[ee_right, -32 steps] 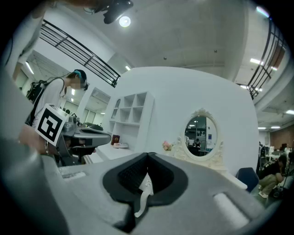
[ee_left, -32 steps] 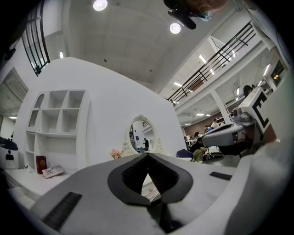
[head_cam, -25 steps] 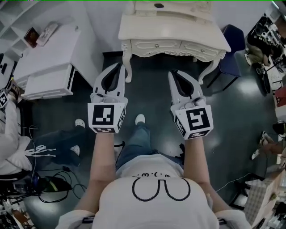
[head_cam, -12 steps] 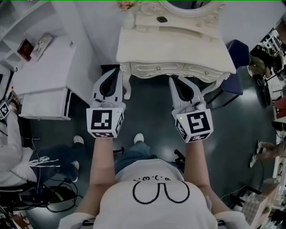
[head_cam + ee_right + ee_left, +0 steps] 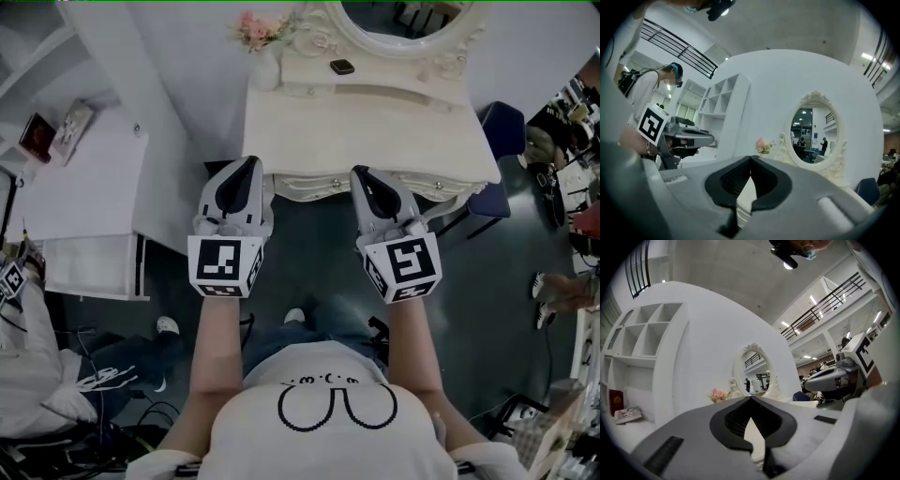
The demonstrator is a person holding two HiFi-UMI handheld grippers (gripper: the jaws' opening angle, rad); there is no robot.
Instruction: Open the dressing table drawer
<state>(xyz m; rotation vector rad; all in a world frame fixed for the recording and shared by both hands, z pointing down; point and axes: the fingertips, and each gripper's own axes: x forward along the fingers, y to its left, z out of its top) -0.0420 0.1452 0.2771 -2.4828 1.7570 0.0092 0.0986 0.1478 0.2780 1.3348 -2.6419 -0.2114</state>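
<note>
A cream dressing table (image 5: 375, 122) with an oval mirror (image 5: 412, 19) stands ahead of me. Its carved drawer front (image 5: 328, 185) runs along the near edge, with small knobs. My left gripper (image 5: 251, 164) is shut and empty, its tips at the table's front left corner by the leg. My right gripper (image 5: 360, 172) is also shut and empty, its tips just short of the drawer front. In the left gripper view the jaws (image 5: 751, 398) meet, with the mirror (image 5: 757, 376) beyond. The right gripper view shows shut jaws (image 5: 751, 158) level with the tabletop and the mirror (image 5: 813, 133).
Pink flowers (image 5: 258, 28) and a small dark object (image 5: 342, 67) sit on the table. A white desk (image 5: 84, 178) with a drawer unit stands left, a blue chair (image 5: 502, 117) right. A seated person (image 5: 37, 375) and floor cables are at lower left. White shelves (image 5: 642, 338) line the wall.
Both grippers have moved forward to the dressing table's front edge, and the mirror and flowers have come into the head view. Both jaws stay shut.
</note>
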